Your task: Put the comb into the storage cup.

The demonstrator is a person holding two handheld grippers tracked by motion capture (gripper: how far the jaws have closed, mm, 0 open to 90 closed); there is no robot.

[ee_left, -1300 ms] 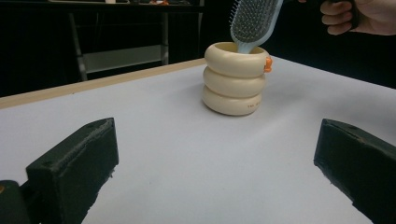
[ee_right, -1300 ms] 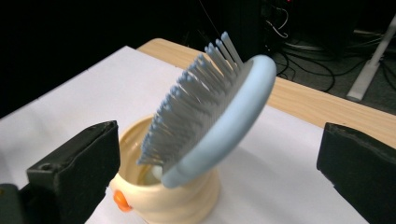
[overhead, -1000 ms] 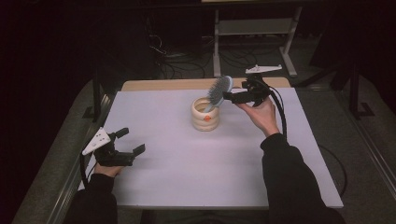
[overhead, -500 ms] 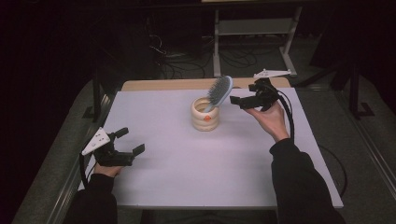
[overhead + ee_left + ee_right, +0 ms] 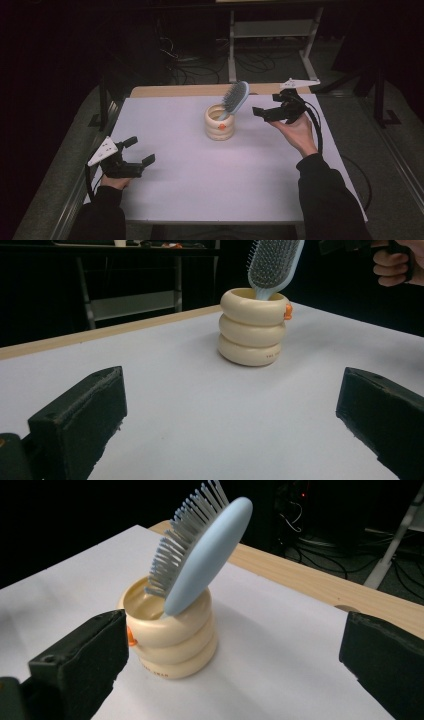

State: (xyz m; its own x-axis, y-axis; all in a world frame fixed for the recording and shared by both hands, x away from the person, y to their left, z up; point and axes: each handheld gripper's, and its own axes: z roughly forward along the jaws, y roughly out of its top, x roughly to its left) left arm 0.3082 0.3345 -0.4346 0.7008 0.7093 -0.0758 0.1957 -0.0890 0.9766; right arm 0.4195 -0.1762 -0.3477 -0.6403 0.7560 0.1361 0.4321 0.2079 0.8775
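Hairbrush [image 5: 235, 98] stands handle-down in the cream cup [image 5: 220, 122], far of the counter's [image 5: 210, 185] middle, with its head leaning toward the right and far side. My right tongs [image 5: 261, 113] hang above the counter just to the right of the brush head, apart from it, jaws spread wide and holding nothing. In the right gripper view the cup and brush sit between the two black jaws but farther off, the cup close to the left jaw in that picture. My left tongs [image 5: 139, 152] rest low at the near left of the counter, well apart from the cup, jaws also wide open and empty; the left gripper view looks across bare counter to the cup.

Brush: pale blue oval back [image 5: 210, 555], smooth, with rows of grey-blue bristles [image 5: 272, 262] facing left and near. Handle end hidden inside the cup. Cup: three stacked rounded rings, cream, glossy, upright, with a small orange tab [image 5: 288, 311] near the rim. Small lettering on the bottom ring, too small to read.
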